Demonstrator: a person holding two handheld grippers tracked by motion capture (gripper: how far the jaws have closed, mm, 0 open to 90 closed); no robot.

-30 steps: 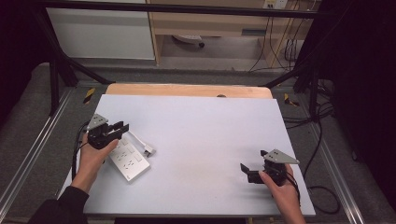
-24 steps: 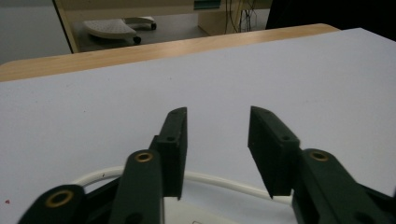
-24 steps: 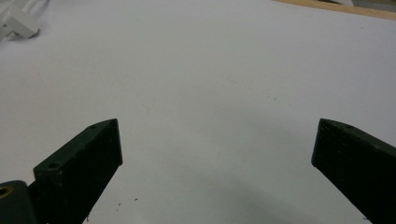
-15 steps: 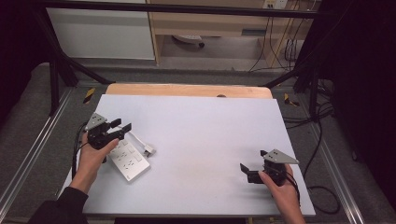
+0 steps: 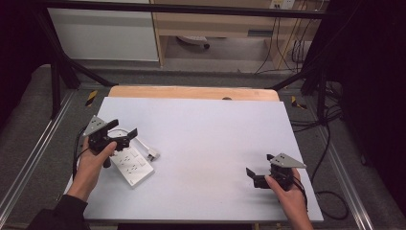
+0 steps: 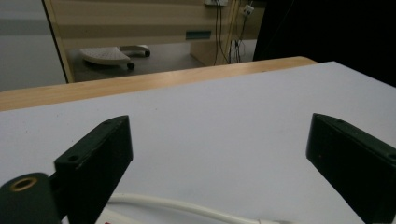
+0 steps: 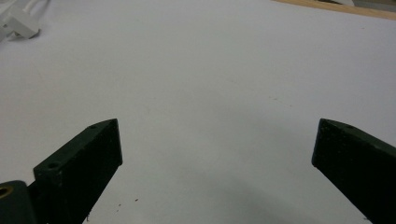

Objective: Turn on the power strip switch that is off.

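- My right gripper (image 5: pixel 257 176) sits nearest me, low over the bare white tabletop (image 5: pixel 215 143), far to the right of the flat white plastic power strip (image 5: pixel 130 164); its jaws stand wide apart with nothing between them, just as a second ago.
- My left gripper (image 5: pixel 125 135) has changed: it has lifted and swung a little toward the table's far side, so it now hangs over the strip's far end, jaws spread and empty.
- I judge that as lining up on the strip's thin white cord (image 5: pixel 142 145), which runs just below my left jaws to the small white plug (image 5: pixel 153 155) right of the strip.
- The strip lies close to the table's left edge, so I have little room there.
- Right of the strip and beyond it, up to the wooden edge strip (image 5: pixel 191 92), the table is open for moving.
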